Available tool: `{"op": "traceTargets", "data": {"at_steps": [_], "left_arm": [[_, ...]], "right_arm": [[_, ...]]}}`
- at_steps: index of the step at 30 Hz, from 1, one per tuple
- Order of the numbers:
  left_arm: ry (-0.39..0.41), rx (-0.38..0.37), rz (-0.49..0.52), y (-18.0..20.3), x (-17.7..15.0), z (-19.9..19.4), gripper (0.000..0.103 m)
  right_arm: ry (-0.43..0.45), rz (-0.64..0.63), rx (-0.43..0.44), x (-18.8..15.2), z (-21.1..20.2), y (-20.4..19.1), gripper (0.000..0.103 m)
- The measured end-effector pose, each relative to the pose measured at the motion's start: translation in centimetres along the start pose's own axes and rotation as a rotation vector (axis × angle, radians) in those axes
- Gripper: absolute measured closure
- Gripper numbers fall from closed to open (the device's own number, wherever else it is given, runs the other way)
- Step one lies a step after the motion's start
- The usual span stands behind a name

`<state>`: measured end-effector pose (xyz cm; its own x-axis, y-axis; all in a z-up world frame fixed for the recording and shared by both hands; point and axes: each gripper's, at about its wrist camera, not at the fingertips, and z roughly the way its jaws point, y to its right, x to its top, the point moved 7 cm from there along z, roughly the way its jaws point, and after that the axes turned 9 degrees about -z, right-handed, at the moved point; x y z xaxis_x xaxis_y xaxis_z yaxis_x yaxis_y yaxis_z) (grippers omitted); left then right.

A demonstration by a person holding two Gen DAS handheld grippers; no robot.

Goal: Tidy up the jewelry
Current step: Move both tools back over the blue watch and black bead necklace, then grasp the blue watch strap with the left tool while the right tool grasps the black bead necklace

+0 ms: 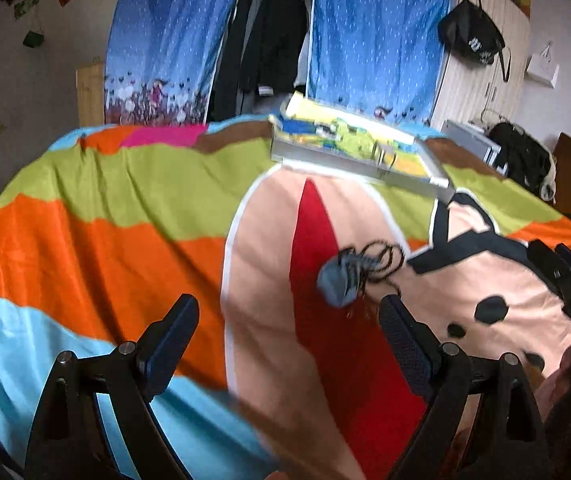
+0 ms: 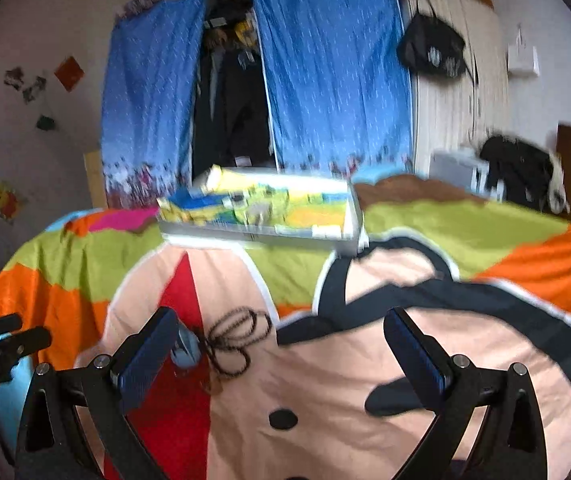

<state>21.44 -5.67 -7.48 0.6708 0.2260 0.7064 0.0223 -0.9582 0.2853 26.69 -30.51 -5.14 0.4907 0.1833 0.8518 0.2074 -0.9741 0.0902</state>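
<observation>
Cotton bedspread (image 1: 85,248), printed in loud bands of orange, green and blue with a big cartoon figure, covers the bed and gives a soft, yielding floor under everything. Farther out from both grippers, toward the blue curtains, sits a shallow white tray (image 1: 365,168) with a colourful lining, which I take to be the place the jewelry belongs.

Nearer lies a necklace (image 1: 377,264): a dark beaded cord in loose loops, tied to a grey-blue pendant (image 1: 337,284) (possibly a small pouch; the blur hides which). It rests just ahead of the left hand-held gripper (image 1: 289,344), close to its right finger, and just beyond the left finger of the right hand-held gripper (image 2: 281,348). Both grippers are spread wide and empty.

By my judgement the piece is light and limp. The cord will drape, slide and snag, and the loops may tangle if dragged across the fabric. The pendant looks like the firmest, thickest part, so it is the better place to pinch; failing that, gather several strands where they bunch beside it. Pressing down will sink into the bedding, so a shallow, level approach suits best.
</observation>
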Motion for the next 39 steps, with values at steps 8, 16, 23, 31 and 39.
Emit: {"op": "traceTargets", "data": {"at_steps": [8,16,23,31,39], "left_arm": [[-0.190,0.037,-0.012,-1.3,-3.3,3.4,0.015],[-0.257,0.030,-0.007,-1.5,-3.7,5.1,0.015],[-0.272,0.008,0.033,-1.1,-3.4,6.9,0.015],[-0.276,-0.086,0.051,0.0,-2.5,9.3,0.015],[-0.260,-0.174,0.051,1.4,-1.4,11.2,0.015]], "right_arm": [[-0.205,0.081,0.035,-3.0,3.7,1.0,0.000],[-0.413,0.090,0.099,-5.9,7.2,0.5,0.000],[-0.574,0.155,0.250,-8.1,10.3,0.5,0.000],[-0.590,-0.049,0.242,-8.0,13.4,0.3,0.000],[-0.485,-0.306,0.259,-7.1,15.2,-1.1,0.000]]}}
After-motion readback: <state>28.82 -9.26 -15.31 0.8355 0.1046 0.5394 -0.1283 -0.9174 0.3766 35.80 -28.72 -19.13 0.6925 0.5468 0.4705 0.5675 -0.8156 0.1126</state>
